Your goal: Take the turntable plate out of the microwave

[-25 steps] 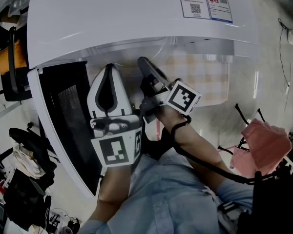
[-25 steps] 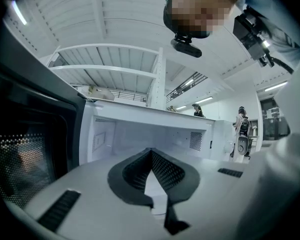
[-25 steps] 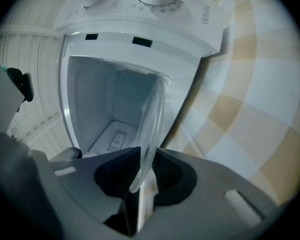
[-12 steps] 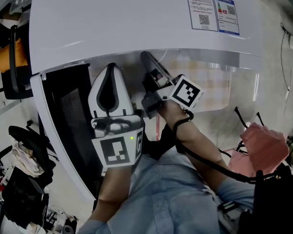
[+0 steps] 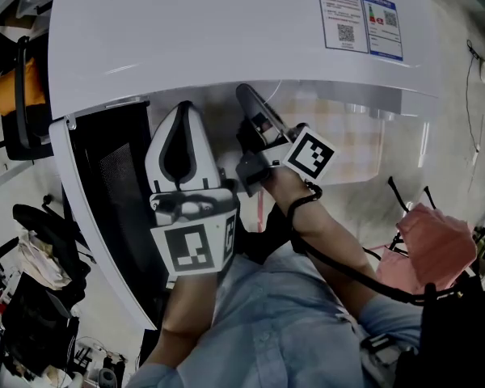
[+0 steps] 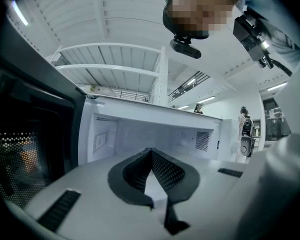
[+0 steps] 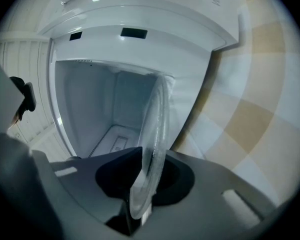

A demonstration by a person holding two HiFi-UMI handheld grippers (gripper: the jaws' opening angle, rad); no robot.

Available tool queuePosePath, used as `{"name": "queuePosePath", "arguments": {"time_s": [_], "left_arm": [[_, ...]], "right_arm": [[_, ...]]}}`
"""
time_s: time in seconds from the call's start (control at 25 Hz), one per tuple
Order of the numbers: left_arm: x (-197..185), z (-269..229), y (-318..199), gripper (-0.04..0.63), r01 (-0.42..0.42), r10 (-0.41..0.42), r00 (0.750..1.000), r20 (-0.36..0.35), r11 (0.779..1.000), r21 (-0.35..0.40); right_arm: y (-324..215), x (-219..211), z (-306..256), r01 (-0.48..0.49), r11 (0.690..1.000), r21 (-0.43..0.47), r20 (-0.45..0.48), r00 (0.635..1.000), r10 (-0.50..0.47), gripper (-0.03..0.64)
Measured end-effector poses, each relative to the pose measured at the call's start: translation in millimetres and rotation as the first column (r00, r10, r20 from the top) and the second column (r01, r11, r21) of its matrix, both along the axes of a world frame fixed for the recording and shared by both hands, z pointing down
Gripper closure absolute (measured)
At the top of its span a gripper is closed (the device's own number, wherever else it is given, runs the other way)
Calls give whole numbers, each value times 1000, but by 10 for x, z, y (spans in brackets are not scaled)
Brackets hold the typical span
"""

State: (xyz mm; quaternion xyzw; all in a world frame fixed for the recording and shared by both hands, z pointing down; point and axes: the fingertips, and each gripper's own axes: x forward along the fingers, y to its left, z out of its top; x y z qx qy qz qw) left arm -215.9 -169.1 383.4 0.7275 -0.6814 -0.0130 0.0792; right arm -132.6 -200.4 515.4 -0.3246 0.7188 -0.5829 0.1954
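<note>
Slippage is the main worry. The right gripper (image 7: 147, 179) has just been closing its jaws, and they now pinch the near rim of the turntable plate (image 7: 157, 119). This is a clear glass disc held only at its edge, with most of its weight hanging beyond the pads. The plate reaches from the jaws into the mouth of the microwave (image 5: 226, 31). The right gripper view shows it edge-on, so I cannot tell whether it lies level. With so narrow a bite on smooth glass, a quick pull or a twist of the wrist would probably let it pivot or slide free. It would then likely drop onto the checked surface (image 5: 339, 128) in front of the oven. A second risk is the far rim catching on the opening's edge as it comes out, which could jar it loose. The left gripper (image 5: 183, 111) sits just beside the right one at the opening, its jaws clenched with nothing between them, and it points into the bare cavity (image 6: 155, 134). It crowds the exit path on that side. The open door (image 5: 105, 184) stands further left, and a cable (image 5: 347, 277) trails along the right forearm, where it might snag.
</note>
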Motion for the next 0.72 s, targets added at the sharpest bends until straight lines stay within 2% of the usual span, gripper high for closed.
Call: {"name": "queuePosePath", "arguments": {"time_s": [0.32,0.6,0.72], "left_arm": [[109,-33,107,588,-16,16,1000,5,1000,-2],[167,-40,146,588,-19,19,1000,7,1000,-6],[163,-34,130,588,-18,18,1000,6,1000,-6]], "right_arm": [[246,32,26,5,999,-32,16,1000,-5,563],[321,74,29,22,1000,-20,11,1000,-22,561],[260,86,52,18,1000,-23,20,1000,-18,531]]}}
